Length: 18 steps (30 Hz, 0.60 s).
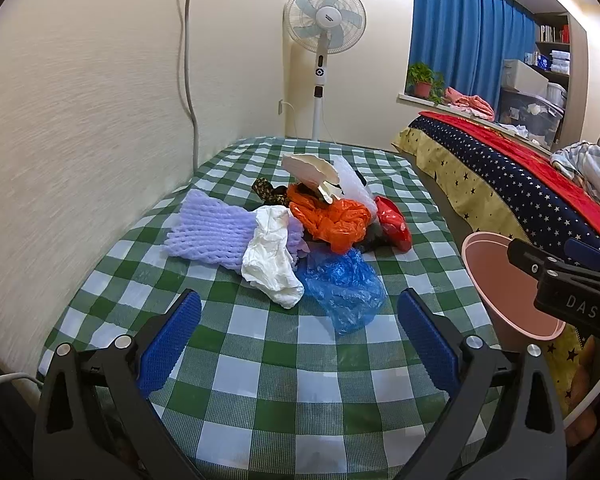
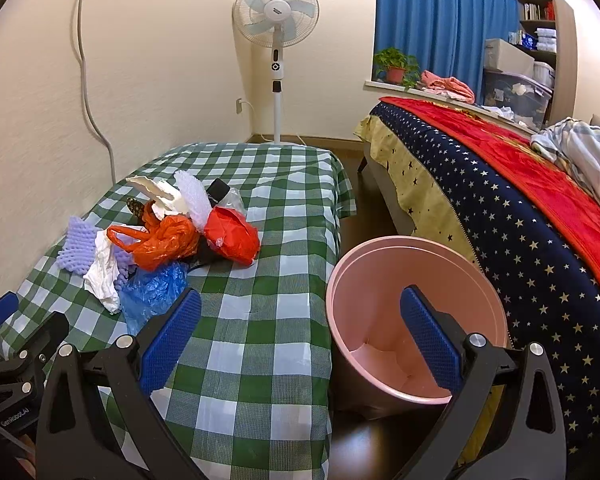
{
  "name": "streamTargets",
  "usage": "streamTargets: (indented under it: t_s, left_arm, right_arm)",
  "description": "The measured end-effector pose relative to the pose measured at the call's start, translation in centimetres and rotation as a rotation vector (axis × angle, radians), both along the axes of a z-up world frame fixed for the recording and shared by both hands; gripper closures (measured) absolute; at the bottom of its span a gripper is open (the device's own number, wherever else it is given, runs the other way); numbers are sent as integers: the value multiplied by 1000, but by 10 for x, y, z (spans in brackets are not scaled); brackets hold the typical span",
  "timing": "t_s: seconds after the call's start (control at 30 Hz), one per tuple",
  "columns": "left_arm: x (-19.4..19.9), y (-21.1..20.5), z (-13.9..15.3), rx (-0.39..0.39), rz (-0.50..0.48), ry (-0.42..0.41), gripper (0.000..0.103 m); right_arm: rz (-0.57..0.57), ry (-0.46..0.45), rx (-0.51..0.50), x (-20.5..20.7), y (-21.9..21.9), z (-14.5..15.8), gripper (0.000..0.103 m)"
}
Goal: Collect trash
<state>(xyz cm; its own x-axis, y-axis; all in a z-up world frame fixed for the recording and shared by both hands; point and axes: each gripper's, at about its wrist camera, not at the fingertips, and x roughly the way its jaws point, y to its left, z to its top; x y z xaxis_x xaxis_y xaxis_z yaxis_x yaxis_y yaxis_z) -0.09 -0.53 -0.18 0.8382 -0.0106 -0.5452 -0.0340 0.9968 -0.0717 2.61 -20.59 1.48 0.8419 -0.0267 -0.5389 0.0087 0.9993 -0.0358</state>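
Observation:
A heap of trash lies on the green-checked table (image 1: 260, 360): purple foam net (image 1: 212, 232), white crumpled paper (image 1: 272, 256), blue plastic bag (image 1: 344, 288), orange bag (image 1: 328, 216), red bag (image 1: 394, 220) and a white foam tray (image 1: 310, 168). The heap shows in the right wrist view too, with the orange bag (image 2: 160, 240) and red bag (image 2: 232, 236). A pink bin (image 2: 404, 320) stands on the floor right of the table, also in the left wrist view (image 1: 500, 288). My left gripper (image 1: 300, 336) is open, just short of the blue bag. My right gripper (image 2: 300, 336) is open above the table edge and bin.
A bed with a starry and red cover (image 2: 520, 208) runs along the right, close to the bin. A standing fan (image 2: 276, 32) is at the back wall. A cable (image 1: 188, 60) runs down the left wall. Blue curtains (image 2: 440, 24) and shelves are at the back right.

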Motion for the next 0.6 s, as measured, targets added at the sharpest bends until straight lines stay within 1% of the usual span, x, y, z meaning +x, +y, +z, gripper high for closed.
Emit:
streamTargets:
  t_s: [0.6]
  left_arm:
    - [-1, -1, 1, -1, 4, -3, 8]
  right_arm:
    - [1, 0, 1, 0, -1, 0, 5]
